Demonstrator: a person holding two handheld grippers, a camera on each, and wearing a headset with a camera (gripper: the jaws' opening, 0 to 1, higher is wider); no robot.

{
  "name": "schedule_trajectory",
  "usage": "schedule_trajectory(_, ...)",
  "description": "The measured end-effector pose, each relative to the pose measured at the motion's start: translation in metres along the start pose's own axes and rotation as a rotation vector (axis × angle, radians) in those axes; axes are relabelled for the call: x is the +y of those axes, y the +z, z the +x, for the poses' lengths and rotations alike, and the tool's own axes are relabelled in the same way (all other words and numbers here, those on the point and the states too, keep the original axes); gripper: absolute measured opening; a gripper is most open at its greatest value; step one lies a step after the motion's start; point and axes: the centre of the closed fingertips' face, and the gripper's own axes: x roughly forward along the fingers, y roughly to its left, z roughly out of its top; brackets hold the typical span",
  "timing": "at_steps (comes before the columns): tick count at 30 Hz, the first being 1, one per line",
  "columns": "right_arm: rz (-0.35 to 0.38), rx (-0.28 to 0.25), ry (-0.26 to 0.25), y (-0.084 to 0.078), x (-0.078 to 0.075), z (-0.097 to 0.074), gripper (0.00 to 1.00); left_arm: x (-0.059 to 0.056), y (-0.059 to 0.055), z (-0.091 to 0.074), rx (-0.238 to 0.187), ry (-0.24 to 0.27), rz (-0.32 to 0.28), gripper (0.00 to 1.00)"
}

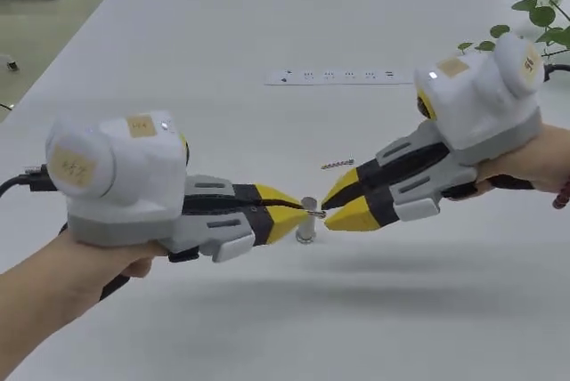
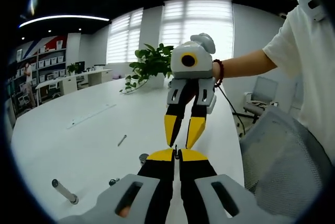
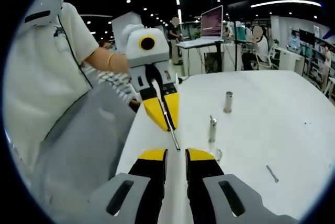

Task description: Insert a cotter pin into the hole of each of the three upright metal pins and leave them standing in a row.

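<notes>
I count two upright metal pins (image 3: pixel 212 128) and two cotter pins (image 1: pixel 337 165). My left gripper (image 1: pixel 301 213) clenches one cotter pin (image 3: pixel 170 124) just beside the nearer metal pin (image 1: pixel 306 221) — the other lies loose beyond it. My right gripper (image 1: pixel 326 212) sits released — opposite the left.

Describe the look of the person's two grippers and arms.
Both the left gripper and right gripper have rounded white housings, grey bodies and black jaws tipped yellow, with tan stickers on top. A black cable trails from the left one. The person wears a white short sleeve and a dark beaded bracelet on the right wrist.
</notes>
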Motion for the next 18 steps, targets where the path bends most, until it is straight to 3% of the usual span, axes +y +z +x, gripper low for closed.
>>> schedule_trajectory(7,0.013,-0.037,0.053,0.002,0.012,0.001,0.15,-0.012,0.001,0.002,-0.009,-0.059,0.005,0.0)
schedule_trajectory(18,0.007,-0.059,0.096,0.004,0.022,0.004,0.09,-0.023,0.002,0.002,-0.022,-0.102,0.004,0.0)
